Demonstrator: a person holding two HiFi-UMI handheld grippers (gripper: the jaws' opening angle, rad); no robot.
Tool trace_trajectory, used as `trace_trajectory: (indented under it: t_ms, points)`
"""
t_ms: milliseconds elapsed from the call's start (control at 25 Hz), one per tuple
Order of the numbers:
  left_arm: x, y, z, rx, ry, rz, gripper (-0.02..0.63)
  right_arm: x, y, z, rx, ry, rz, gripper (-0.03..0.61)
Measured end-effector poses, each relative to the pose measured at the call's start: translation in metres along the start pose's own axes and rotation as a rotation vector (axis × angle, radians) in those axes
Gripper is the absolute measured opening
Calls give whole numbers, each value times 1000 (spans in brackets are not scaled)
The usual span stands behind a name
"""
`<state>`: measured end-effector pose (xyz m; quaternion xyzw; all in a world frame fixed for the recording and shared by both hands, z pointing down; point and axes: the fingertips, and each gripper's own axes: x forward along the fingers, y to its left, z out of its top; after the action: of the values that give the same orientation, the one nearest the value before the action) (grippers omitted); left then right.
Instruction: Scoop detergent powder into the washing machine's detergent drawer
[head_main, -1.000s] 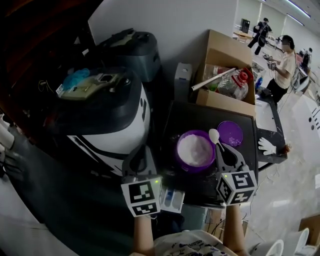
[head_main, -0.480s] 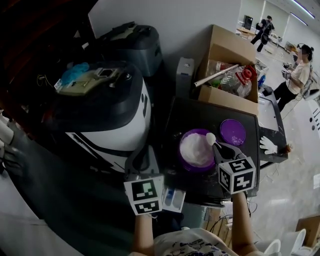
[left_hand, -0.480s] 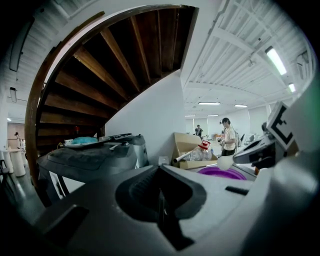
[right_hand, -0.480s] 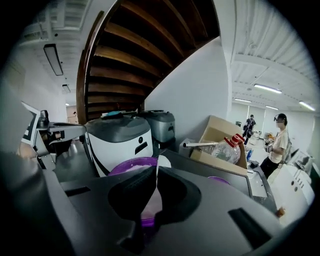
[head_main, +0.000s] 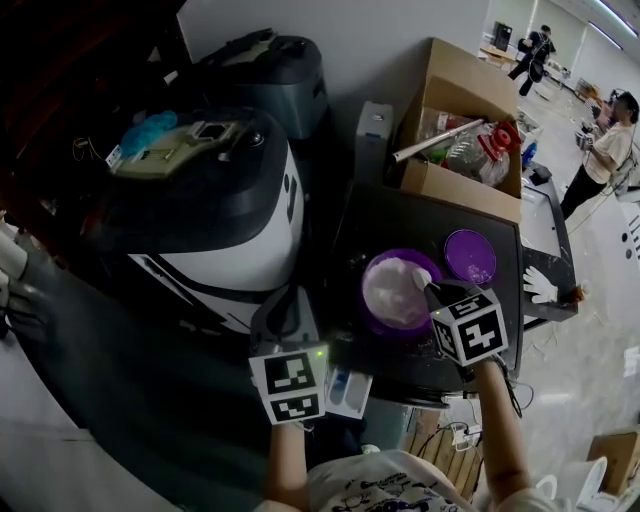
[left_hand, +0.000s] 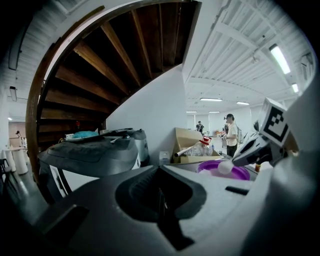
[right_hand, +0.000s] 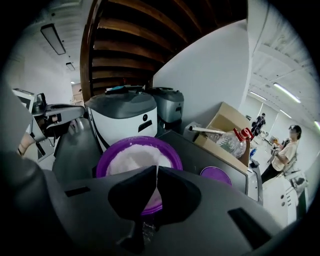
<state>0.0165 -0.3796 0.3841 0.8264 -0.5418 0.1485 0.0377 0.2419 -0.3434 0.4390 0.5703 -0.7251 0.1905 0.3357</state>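
**Spoon at the powder tub, drawer not yet filled**

Head view: the right tongs (head_main: 432, 289) grip a white spoon (head_main: 422, 279) whose bowl sits at the right rim of the purple tub (head_main: 380, 326) on the dark bench (head_main: 350, 230). The left tongs (head_main: 284, 305) hang left of the tub, and what looks like the detergent drawer (head_main: 348, 392) lies below and left of it. Left gripper view: the left tongs (left_hand: 159, 169) are pressed together on nothing, with the tub (left_hand: 240, 173) ahead to their right. Right gripper view: the right tongs (right_hand: 155, 171) are clamped on the thin spoon handle (right_hand: 155, 192), with the tub (right_hand: 102, 162) straight ahead. The scoop will likely go best shallow and modest, lifted level, since the carry runs from the tub past the bench edge.
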Motion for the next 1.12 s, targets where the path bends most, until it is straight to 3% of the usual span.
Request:
trace_trajectory:
  t_ms: [720,1120]
  points:
    - [0,0,-8,0,21,2,3,21,0,-15,-79,178,51,20]
    - [-4,12,-12,-7,24,22,3,26,11,-17,-123,215,67,20]
